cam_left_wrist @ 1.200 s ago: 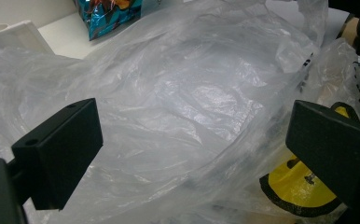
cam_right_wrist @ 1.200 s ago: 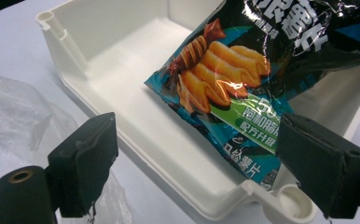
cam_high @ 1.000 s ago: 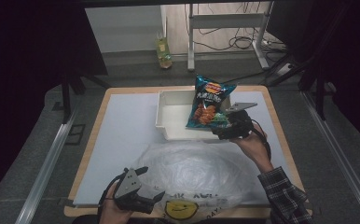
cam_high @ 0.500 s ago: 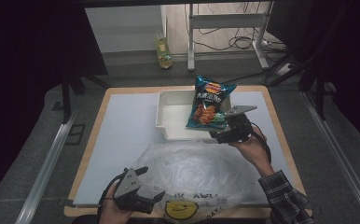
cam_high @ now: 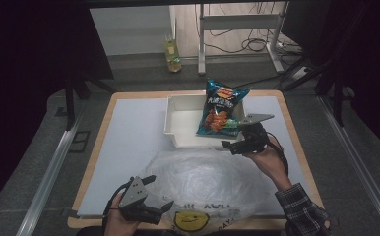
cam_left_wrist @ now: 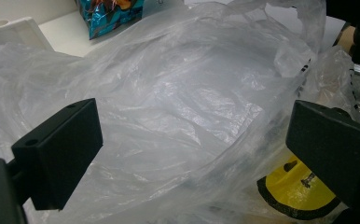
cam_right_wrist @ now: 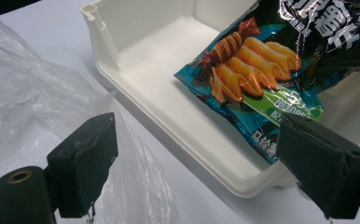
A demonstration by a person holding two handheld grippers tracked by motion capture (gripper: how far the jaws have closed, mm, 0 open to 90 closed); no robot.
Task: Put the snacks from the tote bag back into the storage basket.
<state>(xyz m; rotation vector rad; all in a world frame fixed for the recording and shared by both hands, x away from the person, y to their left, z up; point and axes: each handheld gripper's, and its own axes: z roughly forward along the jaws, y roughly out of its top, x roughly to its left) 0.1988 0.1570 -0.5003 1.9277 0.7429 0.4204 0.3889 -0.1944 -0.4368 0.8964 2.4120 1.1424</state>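
Note:
A blue snack bag (cam_high: 221, 108) with pictured fried rolls leans in the white tray (cam_high: 178, 123), its top above the far rim. My right gripper (cam_high: 230, 146) hovers open at the tray's near right corner, above the clear plastic bag (cam_high: 203, 177). In the right gripper view the open right gripper (cam_right_wrist: 206, 163) frames the tray's near rim (cam_right_wrist: 201, 154), with the snack bag (cam_right_wrist: 257, 70) just beyond and untouched. My left gripper (cam_high: 159, 192) sits at the plastic bag's near left edge. It is open (cam_left_wrist: 192, 144), with the bag's film (cam_left_wrist: 183, 93) bulging between the pads.
The plastic bag carries a yellow printed face (cam_high: 190, 221) by the table's front edge. White mat (cam_high: 129, 137) lies bare left of the tray. A bottle (cam_high: 173, 49) and a metal stand (cam_high: 237, 29) sit on the floor beyond the table.
My right gripper has drifted slightly toward the near side, over the plastic bag's far edge. The left gripper and the snack bag have stayed put.

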